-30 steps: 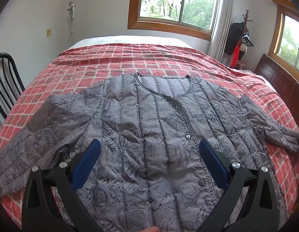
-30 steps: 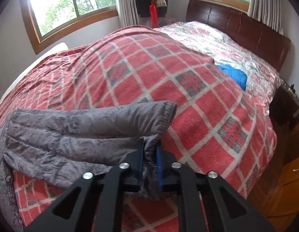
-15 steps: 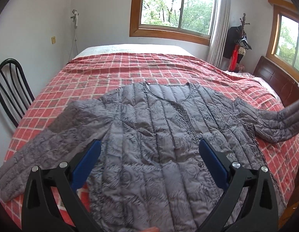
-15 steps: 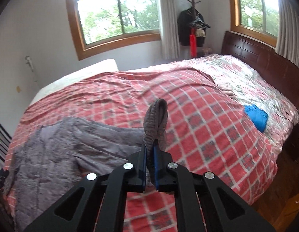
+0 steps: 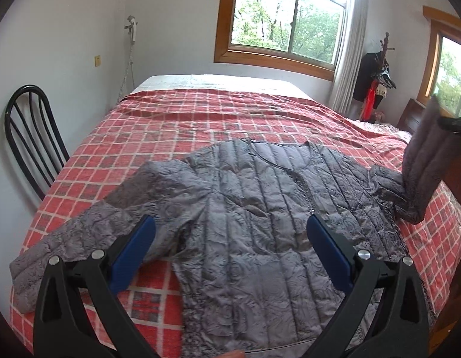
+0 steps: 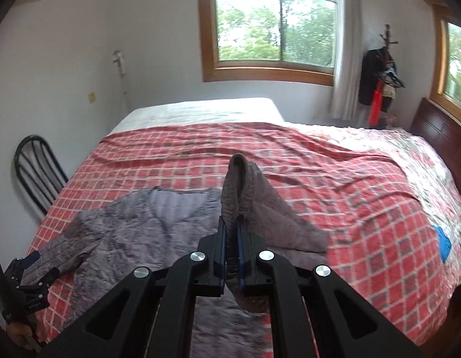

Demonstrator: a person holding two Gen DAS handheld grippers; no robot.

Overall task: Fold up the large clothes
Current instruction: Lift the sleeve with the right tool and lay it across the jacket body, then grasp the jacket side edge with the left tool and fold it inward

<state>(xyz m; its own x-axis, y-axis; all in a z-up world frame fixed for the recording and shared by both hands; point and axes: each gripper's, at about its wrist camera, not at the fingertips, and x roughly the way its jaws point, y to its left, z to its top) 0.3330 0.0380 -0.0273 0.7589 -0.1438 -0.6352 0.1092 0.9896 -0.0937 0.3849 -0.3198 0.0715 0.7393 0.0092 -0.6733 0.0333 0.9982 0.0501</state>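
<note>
A grey quilted jacket (image 5: 260, 223) lies front up on the red checked bed, collar toward the window. Its left sleeve (image 5: 66, 244) stretches flat toward the bed's near left corner. My left gripper (image 5: 230, 235) is open and empty, hovering above the jacket's lower front. My right gripper (image 6: 230, 238) is shut on the cuff of the jacket's right sleeve (image 6: 245, 191) and holds it raised above the bed. The raised sleeve also shows in the left wrist view (image 5: 424, 161), with the right gripper (image 5: 452, 123) at its top. The left gripper (image 6: 30, 280) shows at the far left of the right wrist view.
The bed (image 5: 200, 113) carries a red checked cover. A black metal chair (image 5: 27, 137) stands at its left side. A dark wooden headboard (image 6: 439, 131) is at the right, a coat stand (image 5: 376, 77) in the corner. A blue cloth (image 6: 443, 243) lies near the right edge.
My right gripper has lifted the right sleeve higher and carried it left, toward the jacket's body. My left gripper has risen and pulled back a little, staying open.
</note>
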